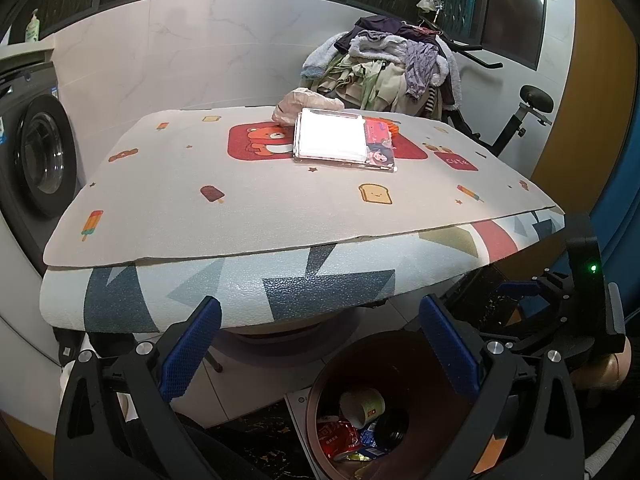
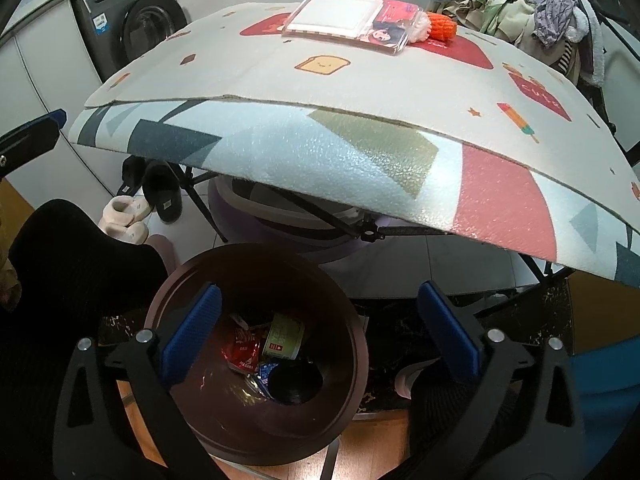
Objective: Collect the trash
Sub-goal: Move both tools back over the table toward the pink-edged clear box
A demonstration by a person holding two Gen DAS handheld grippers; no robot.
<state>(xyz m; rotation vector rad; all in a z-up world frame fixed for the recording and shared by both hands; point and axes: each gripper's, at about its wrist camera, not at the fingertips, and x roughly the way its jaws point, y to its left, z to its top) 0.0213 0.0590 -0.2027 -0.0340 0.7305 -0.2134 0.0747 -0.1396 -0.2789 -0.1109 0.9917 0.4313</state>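
Round dark brown trash bin upright on the floor, holding a tipped paper cup, red wrapper, blue packet, black lid

Left hand-held gripper: tilted downward, blue-padded fingers spread wide, nothing between them. Right hand-held gripper: pitched more steeply downward, jaws fully parted and empty, blue pads well apart. Both black frames fill the lower view.

The round dark-brown plastic bin stands open-mouthed on the floor, clear from above beneath the right claw. The overhanging foam-mat tabletop edge and its black folding legs crowd the far side; slippers lie left.
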